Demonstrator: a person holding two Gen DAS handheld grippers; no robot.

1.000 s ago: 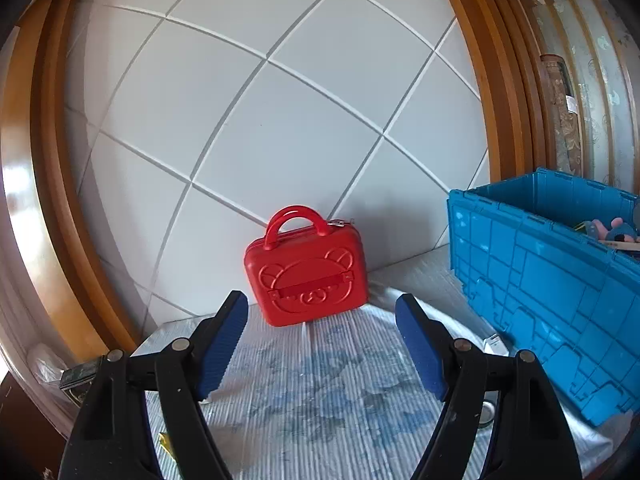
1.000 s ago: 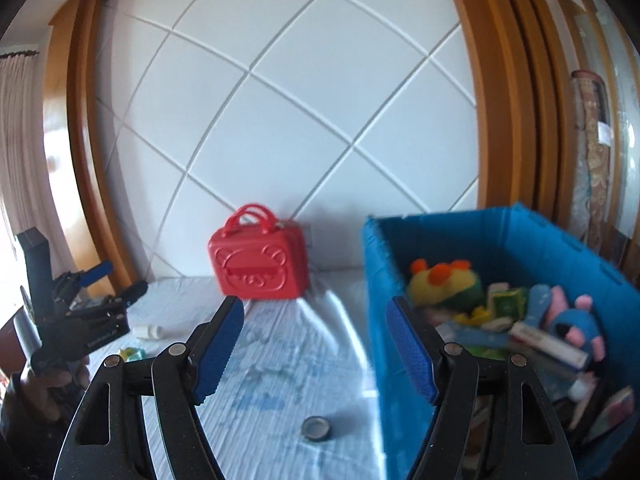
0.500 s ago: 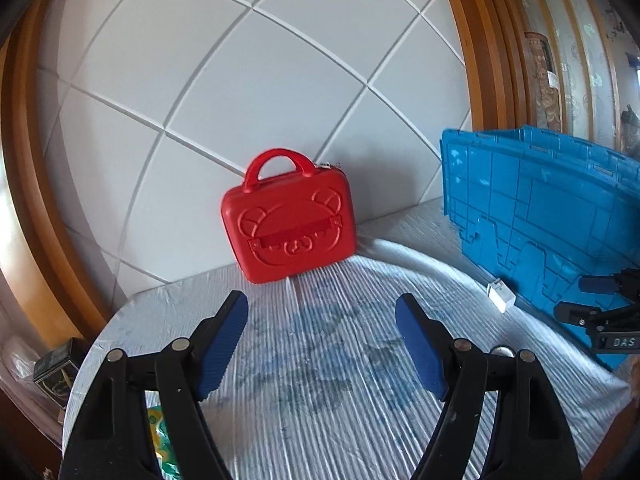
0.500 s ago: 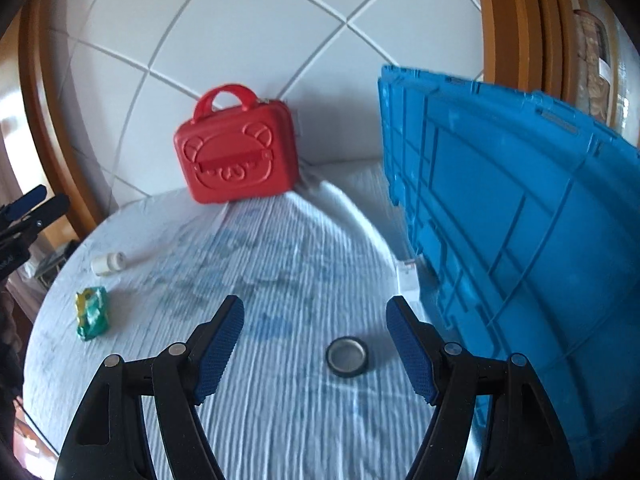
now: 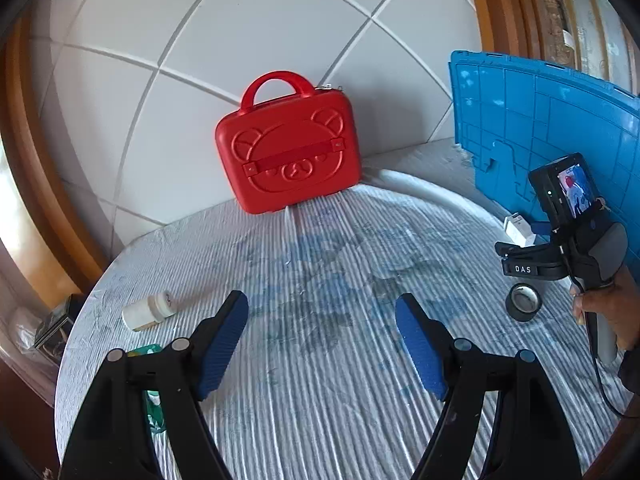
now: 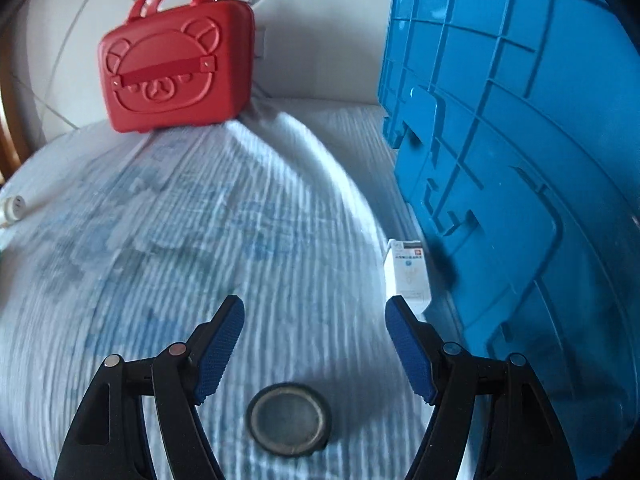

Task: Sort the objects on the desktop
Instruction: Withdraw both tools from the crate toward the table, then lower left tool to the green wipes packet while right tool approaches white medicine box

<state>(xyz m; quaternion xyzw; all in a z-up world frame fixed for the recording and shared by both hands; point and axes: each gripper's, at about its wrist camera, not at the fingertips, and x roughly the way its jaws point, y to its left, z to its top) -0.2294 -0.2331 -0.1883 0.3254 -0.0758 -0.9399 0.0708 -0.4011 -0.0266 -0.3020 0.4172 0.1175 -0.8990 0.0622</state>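
Observation:
A black tape roll (image 6: 289, 419) lies flat on the striped tablecloth, just below and between the open fingers of my right gripper (image 6: 314, 334); it also shows in the left wrist view (image 5: 523, 302). A small white box (image 6: 409, 274) lies against the blue crate (image 6: 520, 160). My left gripper (image 5: 322, 330) is open and empty over the cloth. A white bottle (image 5: 149, 312) lies on its side to its left, and a green packet (image 5: 154, 400) is partly hidden behind its left finger.
A red bear-face case (image 5: 288, 160) stands upright against the white tiled wall at the back. The blue crate (image 5: 552, 136) fills the right side. The round table's edge (image 5: 72, 340) curves at the left, with a wooden frame beyond.
Both grippers have lowered and tilted down toward the table. The right gripper has come close above the tape roll. The bottle and packet have come into the left view.

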